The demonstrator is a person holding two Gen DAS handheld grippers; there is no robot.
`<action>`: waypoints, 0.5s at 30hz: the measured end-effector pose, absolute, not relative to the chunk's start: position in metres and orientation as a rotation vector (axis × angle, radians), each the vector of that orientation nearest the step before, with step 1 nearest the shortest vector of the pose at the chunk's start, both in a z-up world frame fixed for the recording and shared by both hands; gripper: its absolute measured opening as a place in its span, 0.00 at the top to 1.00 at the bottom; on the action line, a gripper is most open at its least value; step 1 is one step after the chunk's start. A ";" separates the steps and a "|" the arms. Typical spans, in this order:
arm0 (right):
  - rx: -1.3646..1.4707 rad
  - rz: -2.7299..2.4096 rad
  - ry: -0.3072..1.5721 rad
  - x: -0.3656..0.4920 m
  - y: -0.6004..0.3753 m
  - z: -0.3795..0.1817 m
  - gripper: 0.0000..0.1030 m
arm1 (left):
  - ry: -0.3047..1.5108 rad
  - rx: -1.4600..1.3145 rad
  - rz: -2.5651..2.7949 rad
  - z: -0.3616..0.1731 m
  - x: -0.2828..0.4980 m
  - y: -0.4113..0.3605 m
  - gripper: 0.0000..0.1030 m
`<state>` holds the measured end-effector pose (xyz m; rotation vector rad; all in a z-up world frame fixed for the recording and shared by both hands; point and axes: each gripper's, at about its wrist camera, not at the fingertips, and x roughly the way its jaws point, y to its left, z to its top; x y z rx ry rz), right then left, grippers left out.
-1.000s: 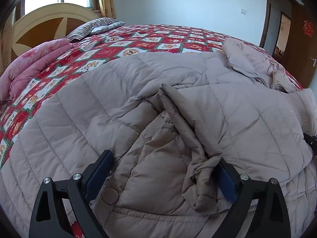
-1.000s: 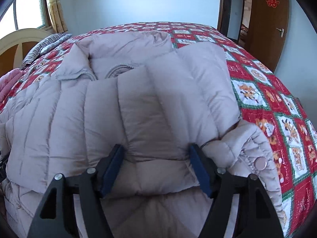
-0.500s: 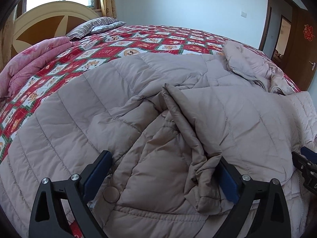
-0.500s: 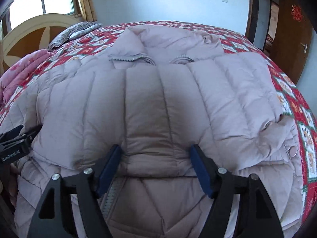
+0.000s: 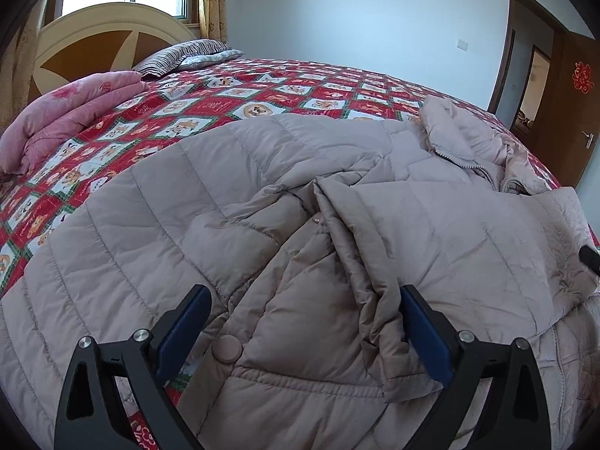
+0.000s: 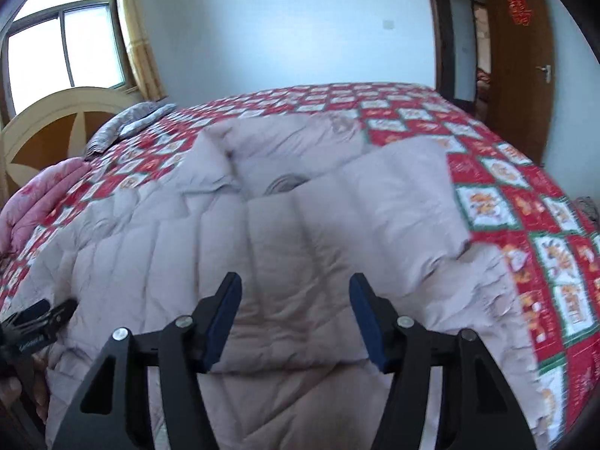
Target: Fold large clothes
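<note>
Your padded beige jacket [image 5: 232, 202] lies spread across the red patterned bedspread [image 5: 262, 90], taking up the near part of the bed. Its long axis runs from the hem near you to the collar [image 6: 285, 183] at the far end, so the neck points away toward the far wall. One front panel [image 5: 450, 240] is folded over the body; its edge bunches in a ridge running toward the left gripper.

Left gripper [image 5: 303, 322]: jaws spread wide, straddling the bunched fabric. The right pad [image 5: 423, 337] sits against the fold; the left pad [image 5: 183, 326] stands clear, so nothing is clamped.

Right gripper [image 6: 294, 318]: jaws have just been narrowing, yet they stand apart over the jacket's near edge. Fabric lies between them, but the blurred view does not show the pads pressing.

No containers in either view. A folded pink quilt [image 5: 67, 112] and striped pillow [image 5: 180, 52] rest by the headboard [image 5: 93, 48].
</note>
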<state>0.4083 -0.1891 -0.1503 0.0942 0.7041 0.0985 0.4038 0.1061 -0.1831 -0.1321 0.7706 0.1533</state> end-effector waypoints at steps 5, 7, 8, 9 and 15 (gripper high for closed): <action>0.014 -0.108 0.823 0.454 -0.229 -0.179 0.45 | 0.772 -0.097 0.158 -0.182 0.405 0.101 0.04; 0.159 -0.120 0.840 0.458 -0.263 -0.191 0.48 | 0.759 -0.131 0.115 -0.179 0.405 0.104 0.03; 0.194 -0.137 0.835 0.456 -0.274 -0.191 0.50 | 0.752 -0.138 0.114 -0.178 0.405 0.105 0.03; 0.227 -0.147 0.829 0.455 -0.283 -0.193 0.52 | 0.749 -0.137 0.128 -0.178 0.406 0.106 0.03; 0.123 -0.186 0.862 0.463 -0.272 -0.197 0.48 | 0.814 -0.070 0.139 -0.188 0.422 0.092 0.03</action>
